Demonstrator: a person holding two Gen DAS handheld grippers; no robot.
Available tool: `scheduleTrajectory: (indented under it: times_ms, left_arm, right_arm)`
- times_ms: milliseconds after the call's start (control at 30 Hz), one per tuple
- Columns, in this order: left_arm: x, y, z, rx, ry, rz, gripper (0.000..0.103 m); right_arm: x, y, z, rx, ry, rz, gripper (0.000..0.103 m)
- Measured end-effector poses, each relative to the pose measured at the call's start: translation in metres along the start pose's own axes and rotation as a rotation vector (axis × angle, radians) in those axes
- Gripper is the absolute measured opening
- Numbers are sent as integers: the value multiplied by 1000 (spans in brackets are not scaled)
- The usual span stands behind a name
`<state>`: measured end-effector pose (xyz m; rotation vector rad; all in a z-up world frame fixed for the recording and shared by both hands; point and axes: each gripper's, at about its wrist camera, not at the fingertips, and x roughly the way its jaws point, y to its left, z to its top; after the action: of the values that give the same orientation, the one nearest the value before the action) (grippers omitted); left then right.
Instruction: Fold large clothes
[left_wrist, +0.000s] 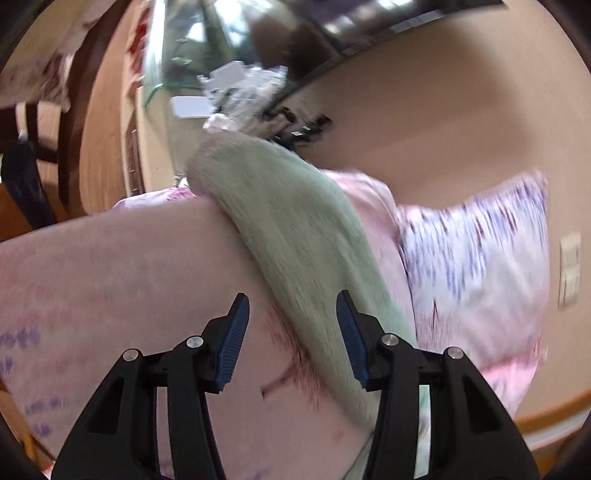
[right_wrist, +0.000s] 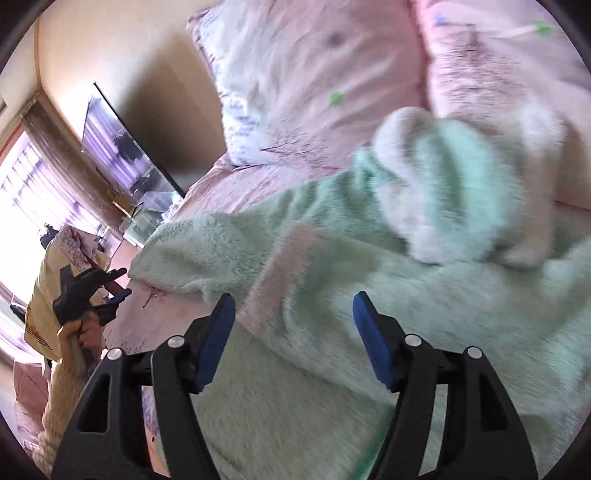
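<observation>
A fluffy pale green garment (right_wrist: 424, 295) lies spread on a pink bed (right_wrist: 236, 184), with a whitish bunched part (right_wrist: 436, 184) at its far end. My right gripper (right_wrist: 293, 332) is open and empty just above the green fabric. In the left wrist view a long strip of the same garment (left_wrist: 295, 240) runs diagonally across the pink bedding (left_wrist: 129, 277). My left gripper (left_wrist: 291, 336) is open and empty, its right finger beside the strip's edge. The left gripper also shows in the right wrist view (right_wrist: 107, 291), held by a hand at the bed's left side.
Patterned pillows (left_wrist: 476, 258) (right_wrist: 295, 74) lie at the head of the bed against a beige wall. A television (right_wrist: 125, 147) stands on a glass stand by a bright window. A wooden wardrobe (left_wrist: 99, 122) stands to the left.
</observation>
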<state>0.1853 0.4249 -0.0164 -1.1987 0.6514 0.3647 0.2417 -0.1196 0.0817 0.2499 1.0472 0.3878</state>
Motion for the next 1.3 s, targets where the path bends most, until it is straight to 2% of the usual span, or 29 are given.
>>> scheduleTrajectory:
  times_ms: [233, 333, 367, 400, 467, 533, 600, 700, 800, 900, 1067, 1200, 1300]
  left_arm:
    - [16, 12, 31, -119, -81, -15, 43]
    - [22, 17, 42, -162, -97, -12, 29]
    - [24, 20, 45, -178, -98, -11, 21]
    - [26, 22, 48, -189, -97, -8, 9]
    - [26, 25, 50, -209, -103, -5, 6]
    - [20, 17, 50, -180, -118, -14, 5]
    - [9, -3, 48, -103, -148, -22, 5]
    - [-12, -47, 39, 47, -182, -81, 4]
    - [-32, -107, 13, 232, -193, -168, 4]
    - [-43, -162, -30, 408, -166, -262, 4]
    - [-44, -236, -134, 693, -29, -414, 4]
    - [-21, -261, -226, 873, 118, -454, 4]
    - [2, -267, -284, 987, 199, -440, 4]
  right_arm:
    - [-18, -41, -11, 52, -13, -81, 66]
    - [-28, -52, -20, 59, -17, -94, 66]
    - [-30, -55, -22, 60, -19, -98, 66]
    - [-33, -58, -25, 57, -25, -107, 66]
    - [-37, -62, -28, 50, -33, -121, 66]
    - [-41, -64, -30, 48, -45, -130, 66]
    - [-46, -67, -31, 49, -59, -128, 66]
    - [-52, -70, -31, 52, -90, -127, 66]
    - [-58, -76, -31, 70, -111, -122, 66]
    - [-62, -82, -33, 88, -124, -121, 66]
    - [-66, -94, -38, 114, -134, -139, 66]
    - [-66, -105, -42, 144, -140, -150, 66]
    - [-67, -112, -45, 154, -145, -169, 66]
